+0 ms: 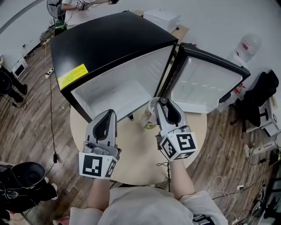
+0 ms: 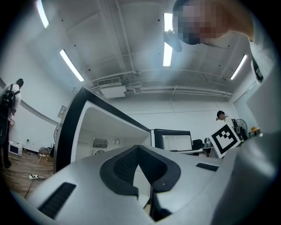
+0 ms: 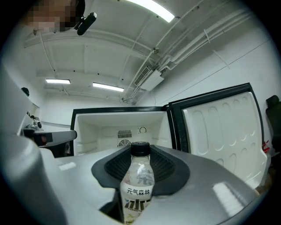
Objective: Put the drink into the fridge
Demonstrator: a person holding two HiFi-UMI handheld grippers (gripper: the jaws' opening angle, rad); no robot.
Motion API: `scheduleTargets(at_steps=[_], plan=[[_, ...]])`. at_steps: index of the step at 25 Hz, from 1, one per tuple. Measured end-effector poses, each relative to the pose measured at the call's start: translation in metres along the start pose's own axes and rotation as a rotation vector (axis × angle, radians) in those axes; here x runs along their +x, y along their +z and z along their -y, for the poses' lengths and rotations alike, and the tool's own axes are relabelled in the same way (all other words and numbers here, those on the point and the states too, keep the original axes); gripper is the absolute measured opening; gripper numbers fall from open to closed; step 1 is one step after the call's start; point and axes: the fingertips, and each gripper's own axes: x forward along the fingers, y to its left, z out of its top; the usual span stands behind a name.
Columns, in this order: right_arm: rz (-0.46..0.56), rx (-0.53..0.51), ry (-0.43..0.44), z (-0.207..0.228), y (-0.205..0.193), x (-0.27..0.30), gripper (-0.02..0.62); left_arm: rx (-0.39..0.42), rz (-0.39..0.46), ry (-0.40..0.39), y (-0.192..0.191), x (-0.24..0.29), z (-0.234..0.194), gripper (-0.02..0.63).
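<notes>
A clear drink bottle (image 1: 149, 117) with a black cap and a white label is upright in my right gripper (image 1: 160, 103), which is shut on it just in front of the fridge (image 1: 109, 48). In the right gripper view the bottle (image 3: 138, 184) stands between the dark pads, with the fridge's empty white inside (image 3: 123, 127) straight behind it. The black fridge stands on the round table (image 1: 136, 162) with its door (image 1: 204, 83) swung open to the right. My left gripper (image 1: 109, 115) hovers at the fridge's lower left. Its jaws (image 2: 139, 151) are shut, with nothing in them.
A white box (image 1: 162, 18) lies behind the fridge. A water jug (image 1: 248, 46) and a black chair (image 1: 259, 99) stand on the right. Cables trail over the wooden floor (image 1: 30, 114). A black stool (image 1: 26, 176) stands at the lower left, and a person (image 1: 74, 3) is at the far back.
</notes>
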Motion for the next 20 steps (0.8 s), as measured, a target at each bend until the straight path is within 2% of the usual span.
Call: scheduleTargets(at_steps=[9, 20], plan=[[-0.054, 0.017, 0.003, -0.001, -0.029, 0.067, 0.143, -0.033, -0.042, -0.053, -0.025, 0.006, -0.012, 0.008], [-0.107, 0.002, -0.017, 0.011, -0.068, 0.138, 0.143, -0.039, -0.073, -0.069, -0.040, 0.006, -0.022, 0.008]])
